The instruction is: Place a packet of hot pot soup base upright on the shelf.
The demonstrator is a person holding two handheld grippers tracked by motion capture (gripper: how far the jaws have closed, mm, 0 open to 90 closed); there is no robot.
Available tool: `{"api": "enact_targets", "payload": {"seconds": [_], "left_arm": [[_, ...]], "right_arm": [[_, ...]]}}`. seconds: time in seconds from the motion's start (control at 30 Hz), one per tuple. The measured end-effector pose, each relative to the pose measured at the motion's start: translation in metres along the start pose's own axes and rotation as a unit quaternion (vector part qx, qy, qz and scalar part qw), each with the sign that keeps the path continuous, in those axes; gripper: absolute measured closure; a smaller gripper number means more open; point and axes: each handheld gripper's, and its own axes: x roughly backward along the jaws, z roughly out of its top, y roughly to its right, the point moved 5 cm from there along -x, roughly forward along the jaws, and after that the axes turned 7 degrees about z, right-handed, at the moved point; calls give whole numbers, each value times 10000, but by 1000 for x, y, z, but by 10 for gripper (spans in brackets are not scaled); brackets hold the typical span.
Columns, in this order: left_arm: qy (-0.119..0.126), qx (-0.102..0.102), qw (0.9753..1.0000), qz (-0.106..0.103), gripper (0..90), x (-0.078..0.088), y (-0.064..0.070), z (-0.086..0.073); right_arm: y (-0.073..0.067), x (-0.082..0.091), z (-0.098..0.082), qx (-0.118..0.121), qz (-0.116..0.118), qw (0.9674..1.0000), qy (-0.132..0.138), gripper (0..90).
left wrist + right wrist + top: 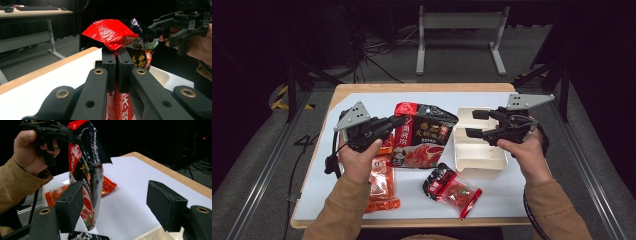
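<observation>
A large red and black sauce pouch (424, 135) hangs by its red top edge from my left gripper (401, 120), which is shut on it and holds it above the white sheet. In the left gripper view the jaws (116, 53) pinch the crumpled red seal of the pouch (110, 32). My right gripper (473, 123) hovers over the beige tray (477, 160) with its jaws wide open and pointed at the pouch. In the right gripper view the pouch (85, 170) dangles just beyond the left pad (72, 205), and neither pad presses on it.
On the white sheet (507, 192) near the front lie a small red and black packet (438, 179) and a clear red packet (458, 194). Orange packets (382, 187) lie under my left forearm. The wooden table edge (412, 87) runs along the back.
</observation>
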Motion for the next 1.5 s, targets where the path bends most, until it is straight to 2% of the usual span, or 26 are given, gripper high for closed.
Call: {"api": "enact_targets", "payload": {"seconds": [0.3,0.7,0.9,1.07,1.23,1.27,1.3,1.43,1.5], "left_arm": [[-47,15,10000,-7,872,-2,3,-1],[-35,31,10000,-69,871,-2,6,-2],[-67,33,9999,-92,871,-4,7,-3],[-57,38,10000,-70,870,-3,7,-3],[-70,57,9999,-81,869,-3,6,-3],[-70,57,9999,-81,869,-3,6,-3],[-69,56,9999,-77,869,-3,6,-3],[-48,99,9999,-66,868,-4,6,-4],[-54,125,9999,-77,867,-4,6,-4]], "right_arm": [[-8,-28,16,108,244,9995,-188,286],[-6,-59,8,-13,423,9985,-336,306],[-6,-76,6,-37,567,9972,-492,381],[-6,-84,3,-167,729,9956,-566,469],[-7,-88,3,-270,838,9946,-544,554],[-7,-88,3,-270,838,9946,-544,554],[-7,-88,4,-241,833,9947,-545,608],[-8,-87,6,-219,862,9945,-552,687],[-7,-86,7,-168,797,9950,-583,727]]}}
